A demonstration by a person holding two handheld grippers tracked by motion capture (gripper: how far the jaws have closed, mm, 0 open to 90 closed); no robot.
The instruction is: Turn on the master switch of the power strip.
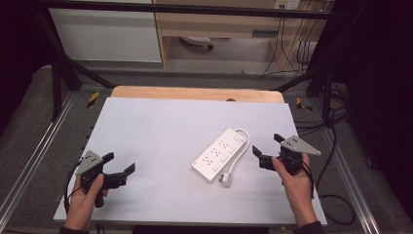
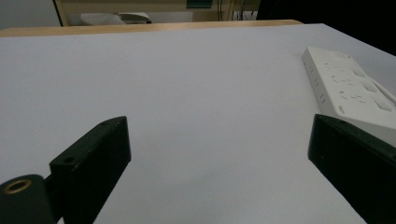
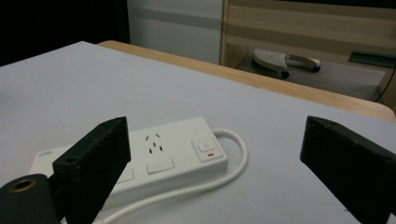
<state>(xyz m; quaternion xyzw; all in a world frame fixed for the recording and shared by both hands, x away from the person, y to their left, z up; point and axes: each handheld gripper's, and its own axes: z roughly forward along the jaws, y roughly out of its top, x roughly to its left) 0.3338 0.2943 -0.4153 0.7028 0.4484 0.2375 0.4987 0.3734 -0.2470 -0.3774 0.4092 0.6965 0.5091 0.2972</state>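
We hold the left gripper (image 1: 120, 163) low over the near left part of the white-topped worktop (image 1: 160, 122), its jaws spread wide with nothing between them, and the right gripper (image 1: 267, 149) just beside the right end of the white plastic power strip (image 1: 220, 153), its jaws likewise spread and empty. The strip lies flat and diagonal, right of the worktop's middle, socket face up, with the switch end toward the far right. Its white cable (image 1: 242, 146) loops out from that end, curls along the strip's right side and ends in a white plug (image 1: 225, 180) resting on the surface near the strip's near corner. We judge that this lay suits a two-handed pick: the right gripper is already aimed at the switch end, as the right gripper view shows the strip (image 3: 154, 158) and the cable (image 3: 233, 163) sitting between and beyond its jaws, while the left gripper view has the strip (image 2: 345, 88) off to its right, well apart. Around the strip the surface is bare, so we have open room on every side; the right edge of the worktop runs near the right hand (image 1: 297, 183), and the wooden strip (image 1: 195, 92) marks the far edge, well clear.
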